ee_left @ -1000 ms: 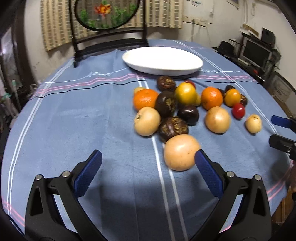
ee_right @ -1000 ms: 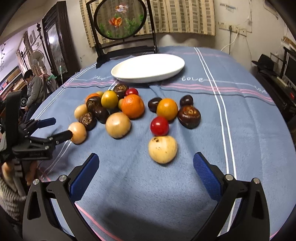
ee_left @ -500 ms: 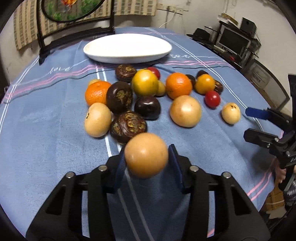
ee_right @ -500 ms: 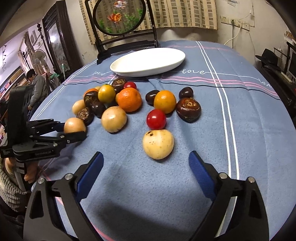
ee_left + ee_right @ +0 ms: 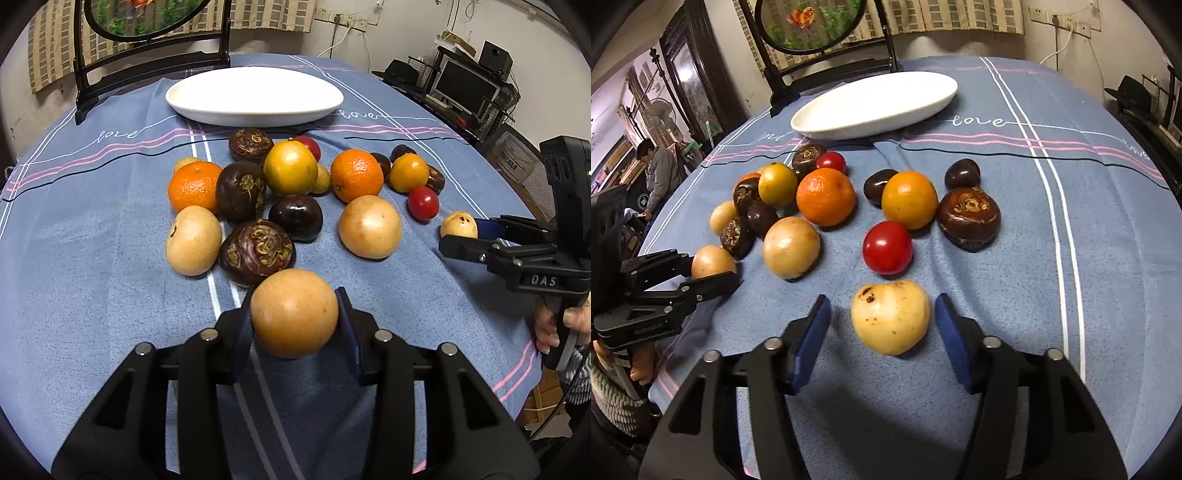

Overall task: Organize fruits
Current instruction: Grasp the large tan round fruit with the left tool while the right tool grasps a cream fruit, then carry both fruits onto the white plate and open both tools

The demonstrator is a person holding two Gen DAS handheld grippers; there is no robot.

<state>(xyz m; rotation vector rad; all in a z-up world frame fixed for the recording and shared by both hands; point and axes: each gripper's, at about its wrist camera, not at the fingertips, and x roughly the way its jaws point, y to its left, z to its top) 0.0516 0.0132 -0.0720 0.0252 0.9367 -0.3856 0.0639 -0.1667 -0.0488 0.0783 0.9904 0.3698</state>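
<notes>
My left gripper is shut on a round tan fruit, held just above the blue tablecloth; it also shows in the right wrist view. My right gripper is open, its blue pads on both sides of a pale yellow fruit without touching it; that fruit shows in the left wrist view. A pile of oranges, dark brown fruits, tan fruits and a red tomato lies mid-table. The white oval plate stands empty behind them.
A black stand with a round painted screen stands behind the plate. A desk with a monitor is off the table's right. A person stands far left in the right wrist view.
My left gripper has lifted the tan fruit slightly and tilted up. My right gripper has moved forward and narrowed, so the pale yellow fruit now lies between its pads.
</notes>
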